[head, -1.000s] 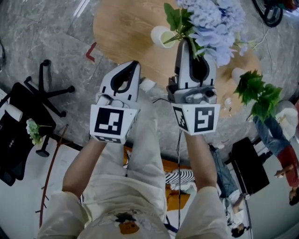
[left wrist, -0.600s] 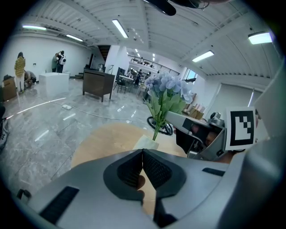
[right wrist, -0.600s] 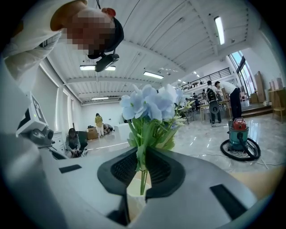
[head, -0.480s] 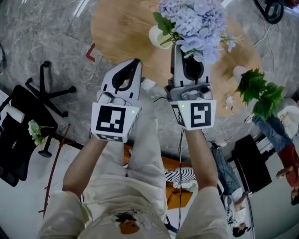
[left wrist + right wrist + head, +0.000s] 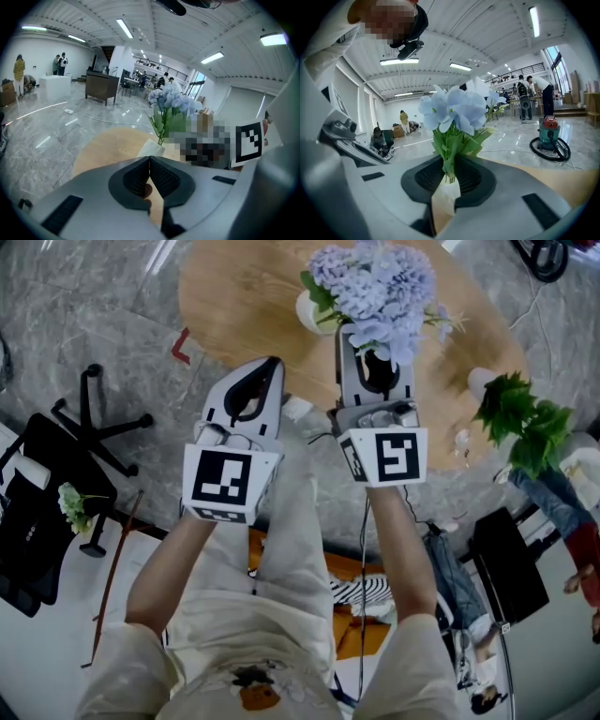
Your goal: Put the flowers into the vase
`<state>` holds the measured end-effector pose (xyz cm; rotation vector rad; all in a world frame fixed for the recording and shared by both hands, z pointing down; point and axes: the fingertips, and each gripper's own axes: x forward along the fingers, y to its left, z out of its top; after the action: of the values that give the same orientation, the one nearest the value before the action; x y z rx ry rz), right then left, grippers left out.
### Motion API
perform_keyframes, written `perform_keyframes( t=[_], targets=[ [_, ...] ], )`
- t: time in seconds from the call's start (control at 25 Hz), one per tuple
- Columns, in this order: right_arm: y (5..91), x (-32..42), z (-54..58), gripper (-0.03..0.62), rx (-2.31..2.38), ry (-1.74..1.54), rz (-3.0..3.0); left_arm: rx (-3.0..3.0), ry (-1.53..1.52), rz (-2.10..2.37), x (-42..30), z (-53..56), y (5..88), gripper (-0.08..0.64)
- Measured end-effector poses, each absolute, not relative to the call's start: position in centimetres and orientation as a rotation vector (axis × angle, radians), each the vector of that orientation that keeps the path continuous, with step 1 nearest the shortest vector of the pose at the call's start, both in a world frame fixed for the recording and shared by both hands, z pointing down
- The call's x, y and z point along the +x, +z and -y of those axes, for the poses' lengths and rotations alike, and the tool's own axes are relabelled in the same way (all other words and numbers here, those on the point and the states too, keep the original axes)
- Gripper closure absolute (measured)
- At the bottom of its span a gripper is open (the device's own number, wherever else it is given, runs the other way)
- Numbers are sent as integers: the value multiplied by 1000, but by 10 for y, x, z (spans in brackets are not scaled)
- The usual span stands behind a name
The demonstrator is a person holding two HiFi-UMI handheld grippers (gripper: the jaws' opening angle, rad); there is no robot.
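Status: late in the placement. The flowers (image 5: pixel 375 282), a pale blue bunch on green stems, stand over the white vase (image 5: pixel 309 313) on the round wooden table (image 5: pixel 234 296). In both gripper views the stem ends drop to the vase mouth, so I judge the bunch to be in, or all but in.

Your right gripper (image 5: pixel 447 164): jaws narrow, and they have just been opening. The stems are between the pads, just above the vase rim. The pads look to be slackening off them rather than pinching, so read it as a release under way, not a firm hold.

Your left gripper (image 5: pixel 270 367): jaws together, nothing in them. It hangs beside the right one, short of the vase and apart from it, taking no part.

Done: bunch at the vase, stems lowered in.

Left: open your right jaws enough to clear the stems, then back out without dragging the bunch. Check that the vase stands upright. In the head view the heavy bloom leans toward your right gripper, so tipping is the risk.

Also noted: a green leafy sprig (image 5: pixel 520 423) near the table's right edge. Whether it belongs to the job I cannot tell
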<state>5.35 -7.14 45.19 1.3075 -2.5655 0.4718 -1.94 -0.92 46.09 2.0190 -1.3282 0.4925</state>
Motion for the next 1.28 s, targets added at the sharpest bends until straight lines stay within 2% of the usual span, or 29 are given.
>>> perform_keyframes(
  t=[0.44, 1.28],
  targets=[
    [464, 57, 58, 486, 1280, 555, 2501, 2011, 495, 1324, -22, 9, 462, 551],
    [458, 66, 44, 453, 1367, 574, 2441, 2019, 490, 1332, -26, 10, 458, 549]
  ],
)
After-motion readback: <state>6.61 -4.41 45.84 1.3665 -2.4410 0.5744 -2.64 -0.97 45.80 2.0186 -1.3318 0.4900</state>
